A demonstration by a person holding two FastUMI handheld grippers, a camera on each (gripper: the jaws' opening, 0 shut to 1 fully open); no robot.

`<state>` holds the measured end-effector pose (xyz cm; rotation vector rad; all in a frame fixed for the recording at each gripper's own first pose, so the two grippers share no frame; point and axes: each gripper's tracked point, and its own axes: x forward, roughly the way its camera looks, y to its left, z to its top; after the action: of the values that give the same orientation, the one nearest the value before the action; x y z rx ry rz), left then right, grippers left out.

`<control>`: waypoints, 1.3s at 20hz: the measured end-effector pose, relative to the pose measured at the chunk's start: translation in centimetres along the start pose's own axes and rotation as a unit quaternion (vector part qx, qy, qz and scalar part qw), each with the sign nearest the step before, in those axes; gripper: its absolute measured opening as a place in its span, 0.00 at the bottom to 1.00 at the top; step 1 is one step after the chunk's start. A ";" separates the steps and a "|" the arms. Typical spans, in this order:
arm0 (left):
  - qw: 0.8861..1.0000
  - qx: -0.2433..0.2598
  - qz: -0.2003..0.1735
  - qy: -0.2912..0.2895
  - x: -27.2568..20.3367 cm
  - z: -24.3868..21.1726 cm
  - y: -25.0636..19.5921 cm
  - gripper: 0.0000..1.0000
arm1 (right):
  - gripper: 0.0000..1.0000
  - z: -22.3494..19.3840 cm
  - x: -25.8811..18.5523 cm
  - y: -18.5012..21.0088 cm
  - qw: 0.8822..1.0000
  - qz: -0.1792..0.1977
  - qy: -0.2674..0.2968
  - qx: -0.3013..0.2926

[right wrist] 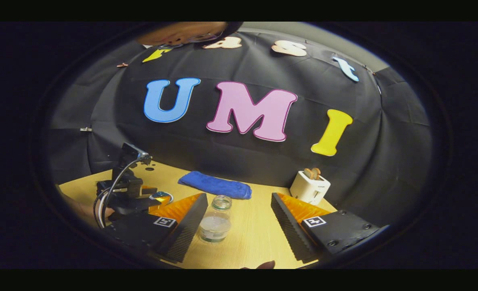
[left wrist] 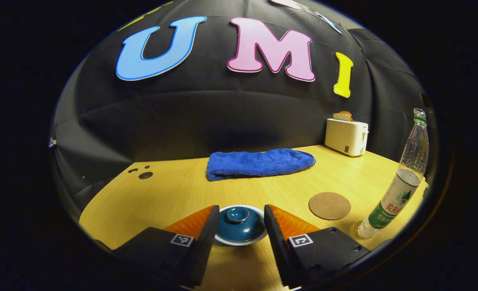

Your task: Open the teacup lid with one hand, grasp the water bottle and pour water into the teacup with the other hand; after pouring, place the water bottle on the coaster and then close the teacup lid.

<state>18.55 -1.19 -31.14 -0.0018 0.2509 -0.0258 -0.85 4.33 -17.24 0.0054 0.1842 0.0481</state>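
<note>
The teacup (left wrist: pixel 240 238) stands on the wooden table (left wrist: pixel 162 198) with its dark blue lid (left wrist: pixel 239 220) on. My left gripper (left wrist: pixel 241 210) is open, and its fingers flank the lid with a small gap on each side. The clear water bottle (left wrist: pixel 396 190), partly filled and green-labelled, stands upright at the right. The round brown coaster (left wrist: pixel 329 205) lies between cup and bottle. In the right gripper view the bottle (right wrist: pixel 216 220) is seen from above. It stands between the fingers of my open right gripper (right wrist: pixel 239 198), nearer the left finger and untouched. The left gripper (right wrist: pixel 127 194) hovers over the teacup lid (right wrist: pixel 162 197).
A folded blue towel (left wrist: pixel 259 163) lies at the back of the table. A white toaster (left wrist: pixel 346 136) with bread in it stands at the back right. Small round holes (left wrist: pixel 145 175) mark the table's far left. A hand (right wrist: pixel 83 210) holds the left gripper.
</note>
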 end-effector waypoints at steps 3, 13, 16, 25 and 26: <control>1.000 -0.001 0.001 -0.002 0.1 0.0 0.1 0.57 | 0.98 -1.2 0.2 0.3 1.000 0.001 0.009 0.002; 1.000 -0.013 -0.007 -0.026 -1.6 2.1 -0.1 0.34 | 0.98 -7.7 0.5 1.7 0.998 0.002 0.054 0.011; 0.999 -0.026 -0.007 -0.041 -3.2 4.1 0.1 0.30 | 0.98 -10.1 1.3 2.3 0.997 0.004 0.067 0.032; 0.998 -0.030 0.027 -0.052 -7.1 6.6 3.6 0.31 | 0.98 -15.9 5.9 4.9 0.994 0.020 0.097 0.047; 0.998 -0.031 0.031 -0.050 -7.3 6.6 3.9 0.31 | 0.98 -15.9 6.0 5.1 0.993 0.022 0.102 0.052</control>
<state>13.19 2.93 -22.97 -0.0567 0.1507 0.0442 1.92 9.68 -33.93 0.1091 0.3903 0.0827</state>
